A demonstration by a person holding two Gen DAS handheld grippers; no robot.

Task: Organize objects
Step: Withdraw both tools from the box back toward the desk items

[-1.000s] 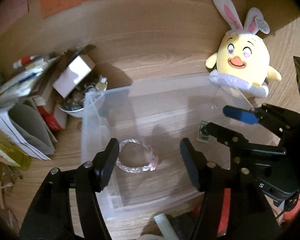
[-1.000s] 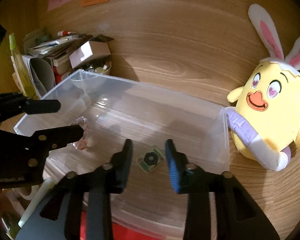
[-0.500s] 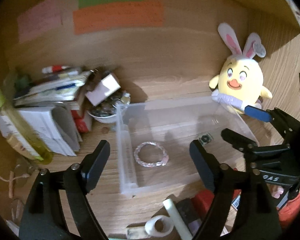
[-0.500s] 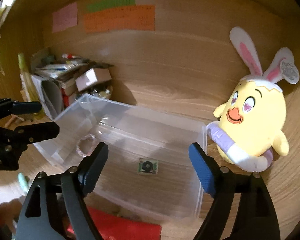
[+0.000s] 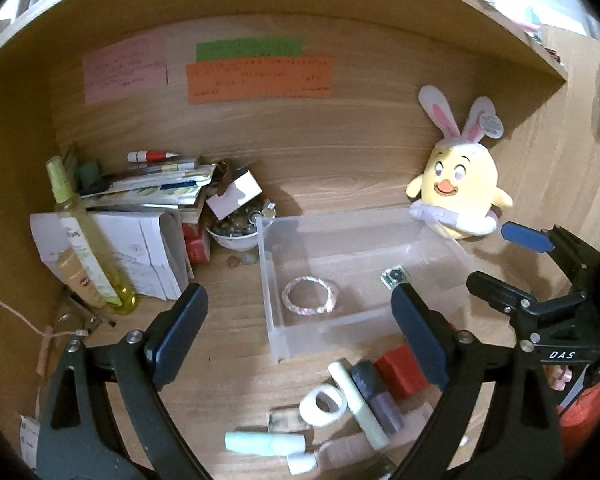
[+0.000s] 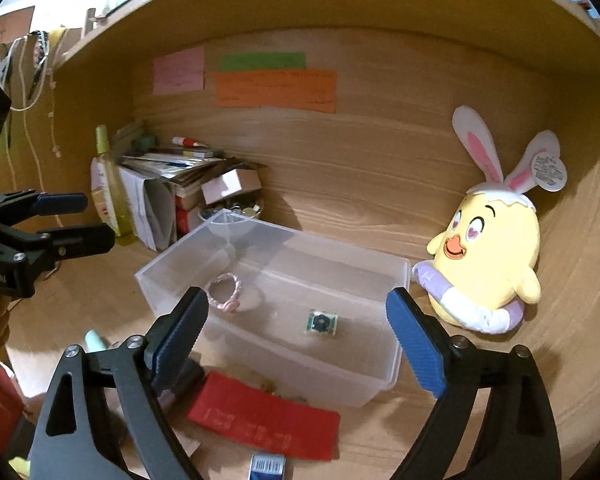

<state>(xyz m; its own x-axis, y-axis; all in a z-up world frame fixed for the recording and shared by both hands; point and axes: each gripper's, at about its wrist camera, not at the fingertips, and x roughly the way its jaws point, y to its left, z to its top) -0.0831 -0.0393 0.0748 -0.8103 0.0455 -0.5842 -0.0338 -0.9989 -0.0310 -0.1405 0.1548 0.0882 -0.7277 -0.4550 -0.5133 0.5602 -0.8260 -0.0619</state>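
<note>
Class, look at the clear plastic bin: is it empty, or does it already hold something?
Not empty. The clear plastic bin holds a pink braided bracelet and a small square packet lying flat on its floor, apart from each other.

Home desk nook: plush chick (image 5: 458,196), sticky notes (image 5: 260,80), stacked papers (image 5: 148,188).

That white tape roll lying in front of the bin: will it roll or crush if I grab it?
The white tape roll lies flat on its side, so it probably won't roll. Its hollow ring looks light and may squash slightly. It touches the pale green tube, which may shift.

Clear bin (image 6: 396,280) upright on desk, holding pink bracelet (image 6: 224,292), small card (image 6: 321,323).
</note>
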